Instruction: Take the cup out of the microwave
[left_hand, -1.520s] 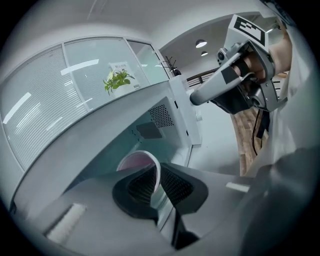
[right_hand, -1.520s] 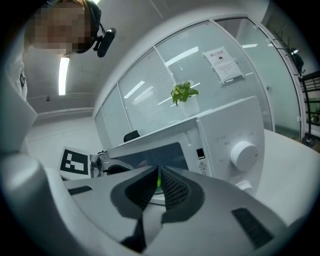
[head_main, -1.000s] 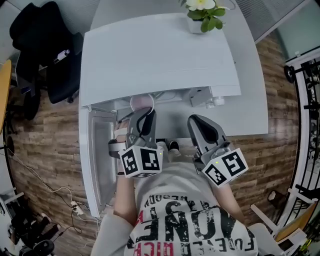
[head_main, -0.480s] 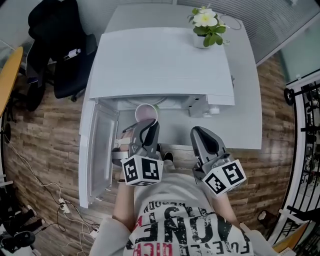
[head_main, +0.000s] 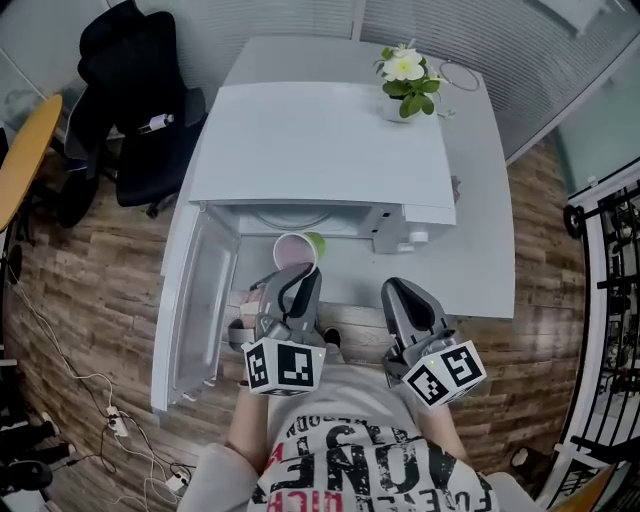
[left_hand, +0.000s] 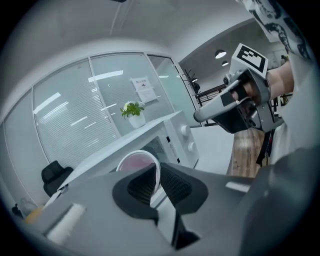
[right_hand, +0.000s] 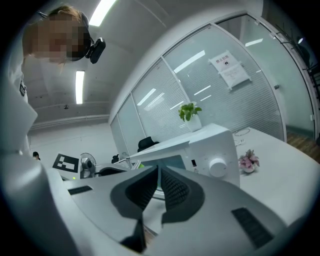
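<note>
Pink cup (head_main: 293, 250) hangs rim-pinched in the left gripper (head_main: 298, 273) before the microwave (head_main: 320, 140), its open door (head_main: 192, 300) alongside. Right gripper (head_main: 393, 289) is closed, empty.

Brown wood-plank floor (head_main: 90, 290) lies left and right; a long white rectangular table (head_main: 485, 200) runs to the far glass partition with horizontal blinds (head_main: 460, 30); a black office chair (head_main: 130, 110) stands far left; a black metal rack (head_main: 610, 250) stands right; loose floor cables (head_main: 112, 422) trail near left; white ceiling strip lights (right_hand: 80, 85) glow overhead.
</note>
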